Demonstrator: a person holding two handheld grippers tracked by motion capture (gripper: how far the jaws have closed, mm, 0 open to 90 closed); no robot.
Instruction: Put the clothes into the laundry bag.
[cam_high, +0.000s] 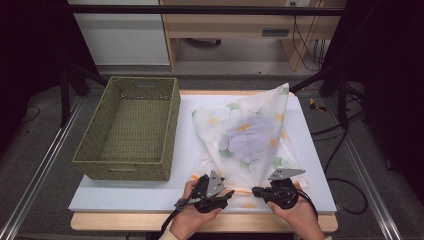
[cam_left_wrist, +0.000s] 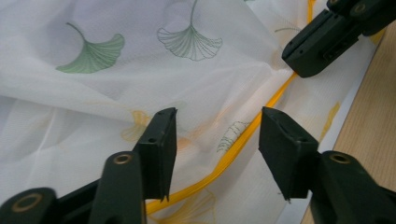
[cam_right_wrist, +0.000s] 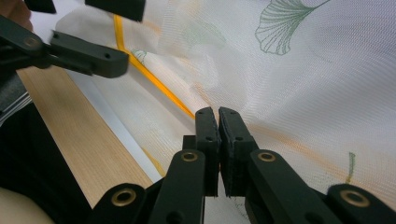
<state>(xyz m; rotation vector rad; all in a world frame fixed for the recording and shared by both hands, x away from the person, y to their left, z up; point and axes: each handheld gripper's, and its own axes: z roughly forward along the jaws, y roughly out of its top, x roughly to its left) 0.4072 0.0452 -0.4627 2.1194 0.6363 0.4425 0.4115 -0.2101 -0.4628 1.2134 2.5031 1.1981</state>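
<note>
Overhead: white table (cam_high: 150, 192) with green woven basket (cam_high: 127, 127) at left, cabinets beyond; sheer leaf-print cloth (cam_high: 250, 132) spread at right, its orange-hemmed near edge lying between parted left gripper (cam_left_wrist: 217, 135) jaws, pinched by closed right gripper (cam_right_wrist: 218, 135); cloth's purplish underlayer indistinct.

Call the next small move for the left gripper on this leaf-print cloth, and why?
Probably close the left gripper on the cloth's yellow hem. Its jaws stand open with the hem lying between them, unpinched, while the right gripper is shut on the sheer ginkgo-print cloth nearby. A second grip would let both lift that edge.
</note>
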